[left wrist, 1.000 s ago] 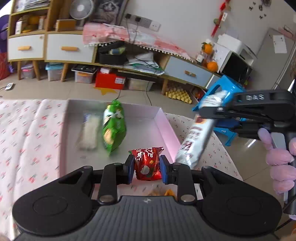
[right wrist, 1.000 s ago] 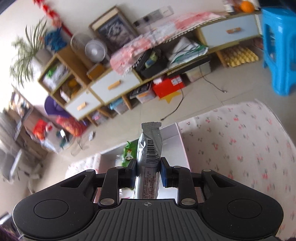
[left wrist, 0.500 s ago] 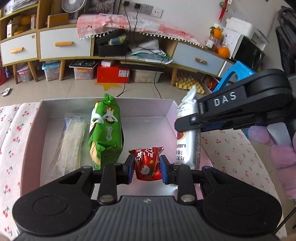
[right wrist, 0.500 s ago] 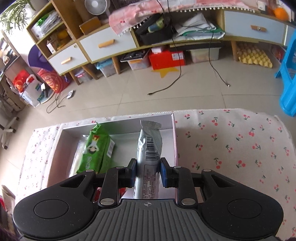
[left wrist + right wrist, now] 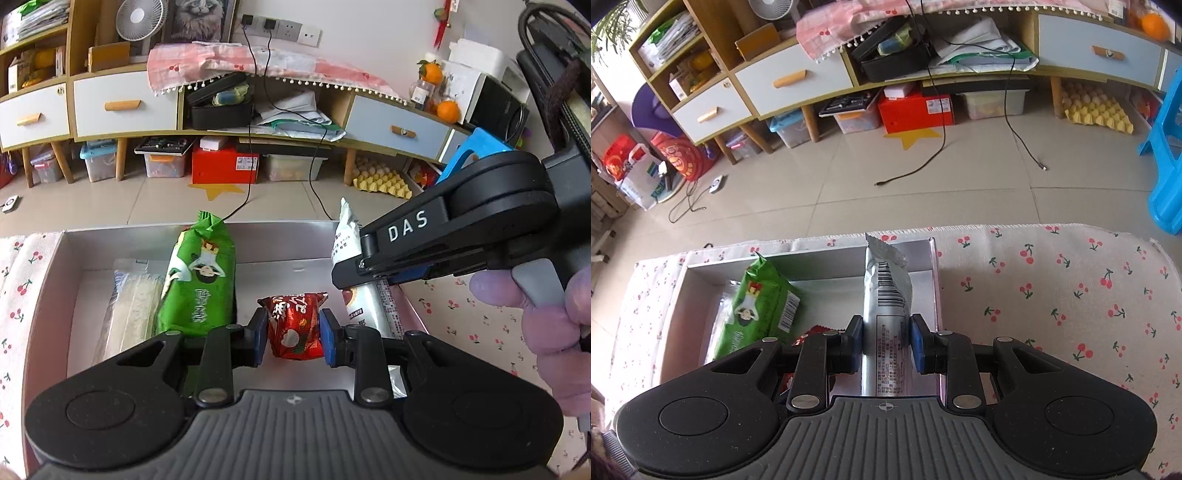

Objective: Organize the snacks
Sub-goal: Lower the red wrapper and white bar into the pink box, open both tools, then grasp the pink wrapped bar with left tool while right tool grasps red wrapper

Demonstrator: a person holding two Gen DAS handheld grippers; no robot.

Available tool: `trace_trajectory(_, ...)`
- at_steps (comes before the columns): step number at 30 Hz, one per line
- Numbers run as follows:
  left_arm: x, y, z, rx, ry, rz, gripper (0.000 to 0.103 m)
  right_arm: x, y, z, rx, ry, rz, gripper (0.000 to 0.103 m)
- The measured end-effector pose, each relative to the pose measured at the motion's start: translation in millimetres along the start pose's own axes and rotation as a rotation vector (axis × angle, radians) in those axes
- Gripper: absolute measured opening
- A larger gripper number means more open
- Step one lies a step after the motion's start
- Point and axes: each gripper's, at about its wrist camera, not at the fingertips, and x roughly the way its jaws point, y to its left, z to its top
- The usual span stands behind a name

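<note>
My left gripper [image 5: 293, 341] is shut on a small red snack pack [image 5: 294, 326] and holds it over the open pink box [image 5: 280, 236]. My right gripper [image 5: 885, 345] is shut on a long silver snack packet [image 5: 886, 291], held along the box's right wall; the packet also shows in the left wrist view [image 5: 347, 240]. A green snack bag [image 5: 199, 284] and a clear packet of pale noodles [image 5: 129, 306] lie side by side in the box's left half. The green bag also shows in the right wrist view [image 5: 757, 310].
The box sits on a cherry-print cloth [image 5: 1052, 295] over the table. Beyond the table's far edge is tiled floor [image 5: 923, 192] with cables, a cabinet [image 5: 125, 107] with drawers and a blue stool [image 5: 1167, 147] at right.
Both grippers have moved in over the box with their snacks. The silver packet has come down from outside the right wall to inside the box beside the red pack.
</note>
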Motion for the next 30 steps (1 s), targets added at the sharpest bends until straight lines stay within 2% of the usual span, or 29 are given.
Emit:
trace_trajectory(6, 6, -2, 2, 0.006, 0.006, 0.003, 0.028, -1, -1, 0, 0.005, -0.006, -0.001, 0.029)
trace_trajectory(9, 5, -3, 4, 0.013, 0.013, -0.006, 0.036, -6, -3, 1, 0.018, -0.018, 0.013, 0.029)
trace_trajectory(12, 1, -3, 3, 0.006, 0.013, -0.005, 0.038, -14, -5, 1, 0.036, -0.027, 0.033, 0.043)
trace_trajectory(15, -4, -2, 3, -0.007, 0.027, -0.007, 0.046, -24, -6, 0, 0.037, -0.039, 0.039, 0.045)
trace_trajectory(16, -6, -3, 2, -0.010, 0.029, -0.008, 0.052, -27, -6, -1, 0.037, -0.040, 0.040, 0.045)
trace_trajectory(18, -12, -4, 1, -0.009, 0.029, -0.011, 0.058, -36, -7, -4, 0.040, -0.044, 0.041, 0.052)
trace_trajectory(23, -27, -6, -2, -0.017, 0.036, -0.026, 0.076, -55, -8, -15, 0.062, -0.053, 0.048, 0.060)
trace_trajectory(26, -38, -10, -3, -0.012, 0.041, -0.029, 0.083, -70, -7, -22, 0.073, -0.067, 0.058, 0.071)
trace_trajectory(28, -46, -12, -5, -0.012, 0.049, -0.031, 0.090, -80, -6, -27, 0.075, -0.075, 0.062, 0.072)
trace_trajectory(30, -55, -13, -8, -0.008, 0.046, -0.032, 0.092, -91, -4, -34, 0.078, -0.081, 0.065, 0.076)
